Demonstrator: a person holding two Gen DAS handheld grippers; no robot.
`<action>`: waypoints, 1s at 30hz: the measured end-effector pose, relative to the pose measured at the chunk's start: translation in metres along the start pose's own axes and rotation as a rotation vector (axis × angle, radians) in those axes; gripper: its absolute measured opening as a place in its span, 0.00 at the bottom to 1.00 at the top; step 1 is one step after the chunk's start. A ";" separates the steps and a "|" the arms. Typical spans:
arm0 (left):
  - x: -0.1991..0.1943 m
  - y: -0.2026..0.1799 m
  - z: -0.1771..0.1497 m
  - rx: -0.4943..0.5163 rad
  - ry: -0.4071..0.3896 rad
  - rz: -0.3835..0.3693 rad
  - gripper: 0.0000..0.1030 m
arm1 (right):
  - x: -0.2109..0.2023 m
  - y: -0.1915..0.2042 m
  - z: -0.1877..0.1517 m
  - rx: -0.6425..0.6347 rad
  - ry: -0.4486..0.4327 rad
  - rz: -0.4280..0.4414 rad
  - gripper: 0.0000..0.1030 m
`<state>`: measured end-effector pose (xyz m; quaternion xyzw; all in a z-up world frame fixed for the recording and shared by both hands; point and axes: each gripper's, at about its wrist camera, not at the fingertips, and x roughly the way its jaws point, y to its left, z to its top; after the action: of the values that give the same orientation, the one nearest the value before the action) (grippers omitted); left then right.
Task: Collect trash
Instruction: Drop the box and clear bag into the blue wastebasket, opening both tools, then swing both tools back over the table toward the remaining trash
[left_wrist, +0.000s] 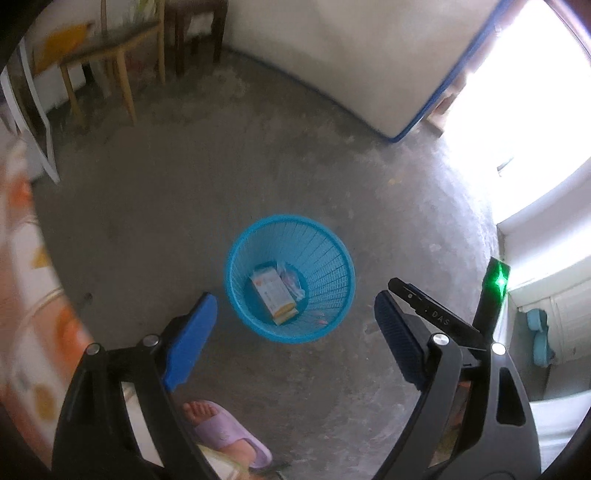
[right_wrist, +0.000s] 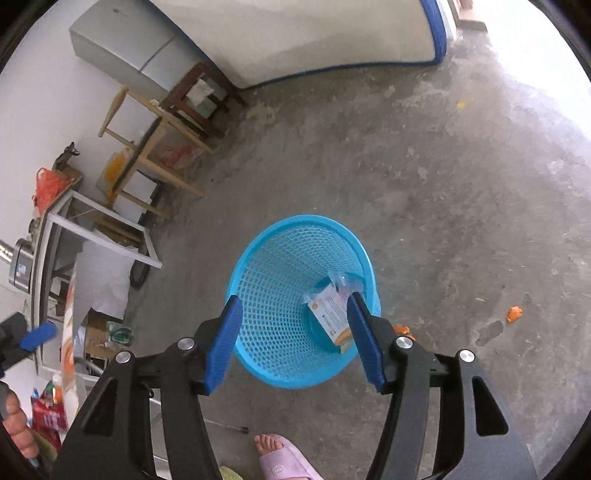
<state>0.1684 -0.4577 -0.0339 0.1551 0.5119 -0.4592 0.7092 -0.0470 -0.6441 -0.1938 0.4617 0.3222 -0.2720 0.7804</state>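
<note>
Now both tongs, left (left_wrist: 295, 328) & right (right_wrist: 293, 332), wide open, empty, over basket (right_wrist: 258, 243).

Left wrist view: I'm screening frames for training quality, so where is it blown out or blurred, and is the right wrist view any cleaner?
Left wrist view: the doorway at upper right is blown out white, and the patterned cloth at the left edge is smeared. Right wrist view: evenly lit and sharp, the blue basket crisp, though fisheye bends the walls.

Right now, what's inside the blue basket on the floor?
The blue basket holds a white and orange carton lying flat and a clear plastic wrapper beside it. Whatever lies under the carton is covered, so I can't tell.
</note>
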 end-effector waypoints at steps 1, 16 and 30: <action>-0.015 -0.001 -0.007 0.008 -0.022 0.009 0.81 | -0.010 0.004 -0.005 -0.017 -0.012 0.000 0.58; -0.184 0.006 -0.172 0.020 -0.218 0.056 0.83 | -0.155 0.143 -0.092 -0.512 -0.137 -0.030 0.90; -0.274 0.108 -0.296 -0.257 -0.374 0.180 0.92 | -0.167 0.307 -0.187 -0.924 -0.060 0.028 0.94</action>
<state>0.0685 -0.0614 0.0500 0.0206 0.4100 -0.3459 0.8437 0.0202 -0.3243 0.0312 0.0615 0.3805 -0.1027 0.9170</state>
